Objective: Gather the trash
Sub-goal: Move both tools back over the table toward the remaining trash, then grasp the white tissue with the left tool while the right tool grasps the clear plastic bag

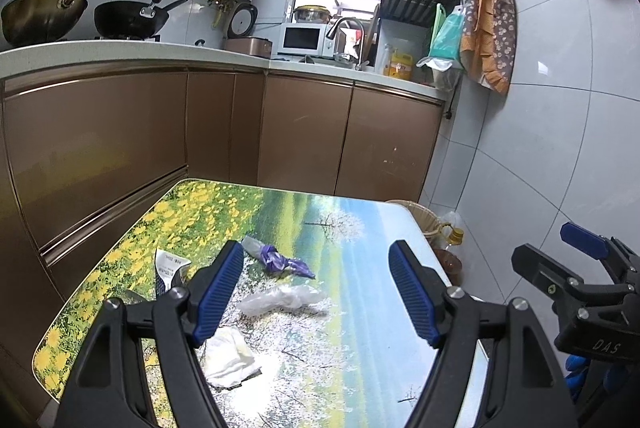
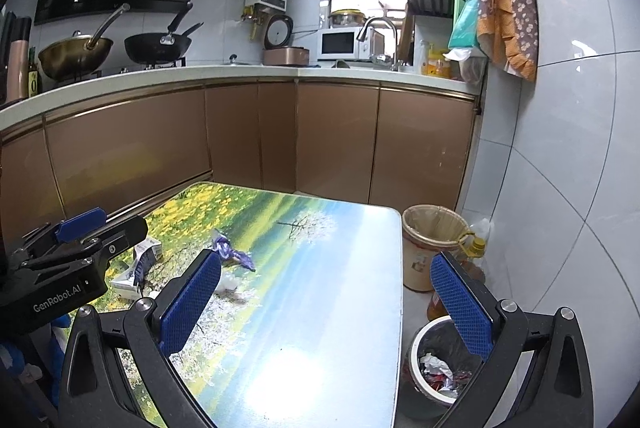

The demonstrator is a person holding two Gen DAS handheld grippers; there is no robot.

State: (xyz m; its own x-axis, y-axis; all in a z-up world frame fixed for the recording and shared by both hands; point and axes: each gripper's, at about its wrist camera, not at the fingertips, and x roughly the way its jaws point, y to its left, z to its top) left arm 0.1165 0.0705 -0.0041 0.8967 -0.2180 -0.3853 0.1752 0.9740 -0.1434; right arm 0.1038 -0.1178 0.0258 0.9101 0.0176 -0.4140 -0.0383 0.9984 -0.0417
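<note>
Trash lies on the flower-print table (image 1: 352,228): a purple wrapper (image 1: 284,262), a clear plastic bag (image 1: 280,298), a crumpled white tissue (image 1: 230,358) and a white carton (image 1: 170,268). My left gripper (image 1: 316,294) is open and empty above the clear bag and tissue. My right gripper (image 2: 330,302) is open and empty over the table's right edge. A bin lined in black (image 2: 434,360) with trash inside stands on the floor under its right finger. The purple wrapper (image 2: 234,254) and carton (image 2: 138,266) also show in the right wrist view.
A tan wastebasket (image 2: 432,248) and an oil bottle (image 2: 474,256) stand on the floor beyond the table's right corner. Brown cabinets (image 1: 304,136) run behind the table. The tiled wall (image 2: 560,188) is at the right.
</note>
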